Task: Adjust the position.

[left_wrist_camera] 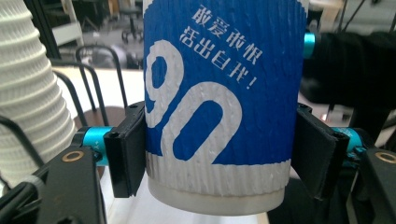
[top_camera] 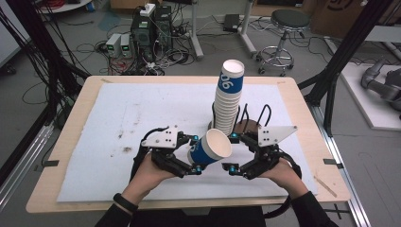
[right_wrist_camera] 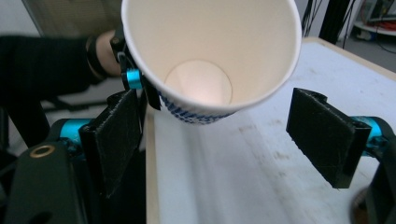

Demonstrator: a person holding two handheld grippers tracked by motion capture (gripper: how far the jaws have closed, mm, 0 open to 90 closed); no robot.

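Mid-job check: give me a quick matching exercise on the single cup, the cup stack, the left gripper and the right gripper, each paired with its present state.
Things:
1. single paper cup
2. cup stack
3. left gripper
4. right gripper

States:
A. jaws open, nothing between the pads
B. standing on the table in a black wire holder
C. tipped on its side, mouth toward the right gripper
D. jaws clamped on the blue cup wall

Pairs: 1-C, 2-B, 3-D, 4-A
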